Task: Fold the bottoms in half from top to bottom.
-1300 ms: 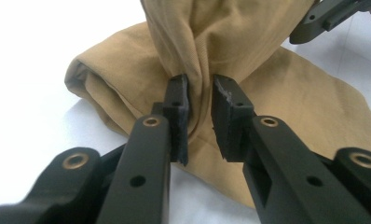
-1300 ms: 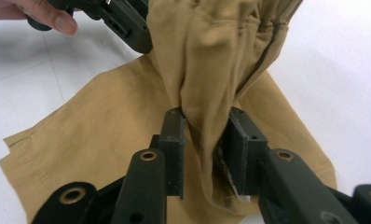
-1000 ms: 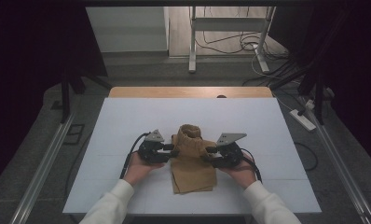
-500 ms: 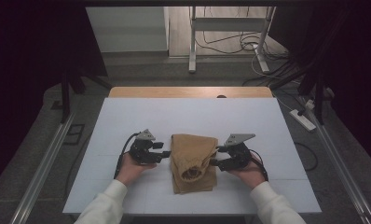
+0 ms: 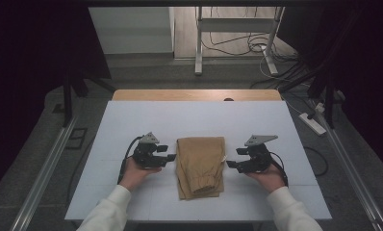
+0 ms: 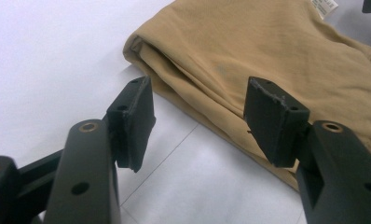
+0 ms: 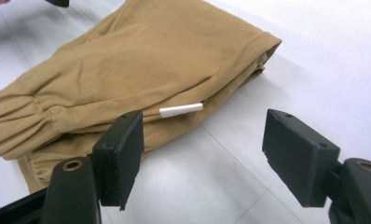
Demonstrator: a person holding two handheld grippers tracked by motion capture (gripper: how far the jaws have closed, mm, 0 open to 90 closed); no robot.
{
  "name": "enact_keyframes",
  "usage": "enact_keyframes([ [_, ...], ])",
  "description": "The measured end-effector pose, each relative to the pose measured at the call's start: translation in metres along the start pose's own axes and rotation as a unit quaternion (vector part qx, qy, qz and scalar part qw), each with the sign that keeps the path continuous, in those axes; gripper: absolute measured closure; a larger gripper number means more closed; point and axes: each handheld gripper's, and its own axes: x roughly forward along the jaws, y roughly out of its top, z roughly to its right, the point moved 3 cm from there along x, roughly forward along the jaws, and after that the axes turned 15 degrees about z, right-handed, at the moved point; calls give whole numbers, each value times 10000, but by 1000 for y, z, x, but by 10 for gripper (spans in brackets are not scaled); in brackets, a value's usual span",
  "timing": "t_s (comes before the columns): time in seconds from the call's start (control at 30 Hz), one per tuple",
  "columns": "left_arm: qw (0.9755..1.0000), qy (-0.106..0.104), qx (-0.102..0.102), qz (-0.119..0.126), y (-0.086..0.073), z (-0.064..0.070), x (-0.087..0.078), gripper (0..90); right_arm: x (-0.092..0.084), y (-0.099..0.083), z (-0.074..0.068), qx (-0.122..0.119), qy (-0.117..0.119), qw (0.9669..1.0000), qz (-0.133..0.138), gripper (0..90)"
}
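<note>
- Both grippers, left gripper (image 5: 169, 157) at nine o'clock and right gripper (image 5: 231, 164) at three o'clock, have let go and drawn back, jaws wide, empty
- Folded tan garment (image 5: 199, 165), probably trousers, now lies flat mid-table (image 5: 132, 120); fold looks finished
- White tag (image 7: 181, 109) pokes out

On the table (image 5: 132, 120) a folded pair of trousers (image 5: 199, 165) lies at the middle toward the near edge, with the left gripper (image 5: 170, 157) just beside its left side and the right gripper (image 5: 231, 163) just beside its right side, neither touching it.
</note>
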Motion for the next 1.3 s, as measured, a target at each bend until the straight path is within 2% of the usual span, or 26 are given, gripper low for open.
enact_keyframes([
  [0.4, 10000, -19, 31, -5, 3, 1, 3, 412, 10, 1, -5, -26, 82, 10000, 9, 296],
  [0.7, 10000, 6, -27, 31, 7, -2, 6, 404, 19, 10, -2, 24, 49, 9998, 166, 295],
  [0.93, 9999, 23, -121, 48, 12, -7, 13, 396, 34, 20, 6, 98, -27, 9996, 275, 296],
  [1.13, 9997, 109, -187, 99, 21, -14, 21, 379, 49, 28, 19, 147, -133, 9996, 205, 296],
  [1.23, 9997, 134, -199, 34, 25, -18, 27, 366, 54, 31, 24, 107, -205, 9996, 173, 296],
  [1.3, 9997, 156, -206, 49, 27, -20, 31, 359, 59, 35, 28, 147, -221, 9994, 231, 298],
])
